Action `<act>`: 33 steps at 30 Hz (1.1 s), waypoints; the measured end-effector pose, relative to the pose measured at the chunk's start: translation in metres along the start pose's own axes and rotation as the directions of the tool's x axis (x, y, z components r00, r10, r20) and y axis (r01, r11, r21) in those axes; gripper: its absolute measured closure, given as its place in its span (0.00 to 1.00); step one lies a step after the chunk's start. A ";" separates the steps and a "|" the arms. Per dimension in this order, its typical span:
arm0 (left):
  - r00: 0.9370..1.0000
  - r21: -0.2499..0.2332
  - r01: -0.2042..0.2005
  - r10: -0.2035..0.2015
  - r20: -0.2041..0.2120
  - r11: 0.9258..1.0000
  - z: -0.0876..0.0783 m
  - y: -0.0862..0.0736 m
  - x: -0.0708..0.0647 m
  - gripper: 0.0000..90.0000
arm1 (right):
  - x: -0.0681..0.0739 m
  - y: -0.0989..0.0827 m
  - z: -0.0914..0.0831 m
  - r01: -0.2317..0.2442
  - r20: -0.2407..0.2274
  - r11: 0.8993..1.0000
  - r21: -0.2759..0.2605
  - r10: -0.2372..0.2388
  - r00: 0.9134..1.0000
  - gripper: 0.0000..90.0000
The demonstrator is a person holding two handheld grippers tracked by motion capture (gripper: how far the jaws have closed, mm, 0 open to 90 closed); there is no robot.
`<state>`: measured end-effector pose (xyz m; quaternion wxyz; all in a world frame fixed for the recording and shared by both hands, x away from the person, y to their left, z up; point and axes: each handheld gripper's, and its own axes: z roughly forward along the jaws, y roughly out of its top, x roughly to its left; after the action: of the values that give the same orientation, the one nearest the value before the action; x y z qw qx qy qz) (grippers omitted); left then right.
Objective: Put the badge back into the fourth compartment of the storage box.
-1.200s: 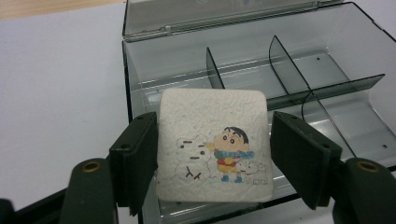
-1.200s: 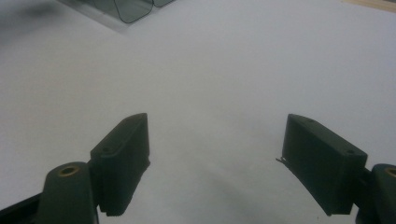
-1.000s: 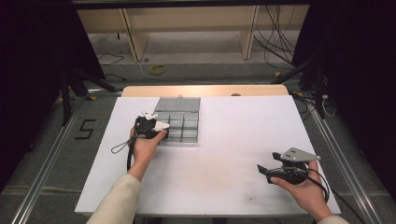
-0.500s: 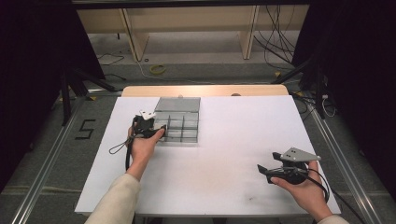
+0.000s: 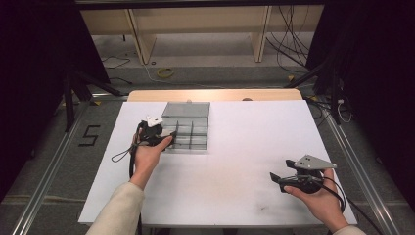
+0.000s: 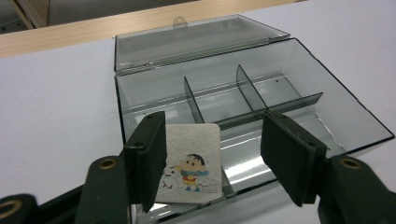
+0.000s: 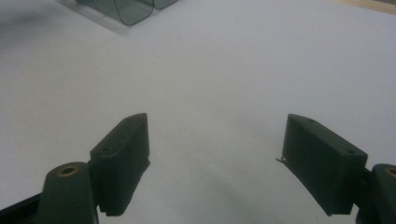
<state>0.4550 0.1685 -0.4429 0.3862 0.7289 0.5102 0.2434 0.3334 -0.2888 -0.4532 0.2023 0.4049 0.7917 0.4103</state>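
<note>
A clear grey plastic compartment box (image 5: 192,131) lies with its lid (image 6: 196,39) folded flat behind it, left of the table's middle. My left gripper (image 5: 165,136) is at the box's near left corner, jaws open. A small white card (image 6: 192,167) with a cartoon figure lies in the near left compartment, just inside my left gripper (image 6: 215,123) and next to its left jaw; I cannot tell whether it touches it. The other compartments (image 6: 280,93) look bare. My right gripper (image 5: 277,180) hovers low over the near right of the table, open and holding nothing (image 7: 217,123).
The white table top (image 5: 244,142) ends in a wooden strip (image 5: 215,95) at the far edge. Metal rails (image 5: 357,171) run along both sides. A corner of the box (image 7: 133,11) shows far off in the right gripper view.
My left hand has shifted very slightly at the box's corner. The right hand and its gripper have stayed where they were.
</note>
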 end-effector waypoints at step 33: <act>0.991 -0.037 -0.077 0.080 0.107 0.996 -0.022 0.003 -0.026 0.36 | -0.002 0.000 -0.001 -0.007 -0.002 1.000 -0.010 0.007 1.000 0.26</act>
<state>0.4304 0.1509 -0.4267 0.4154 0.7541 0.4554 0.2268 0.3338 -0.2910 -0.4521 0.2021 0.4061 0.7885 0.4153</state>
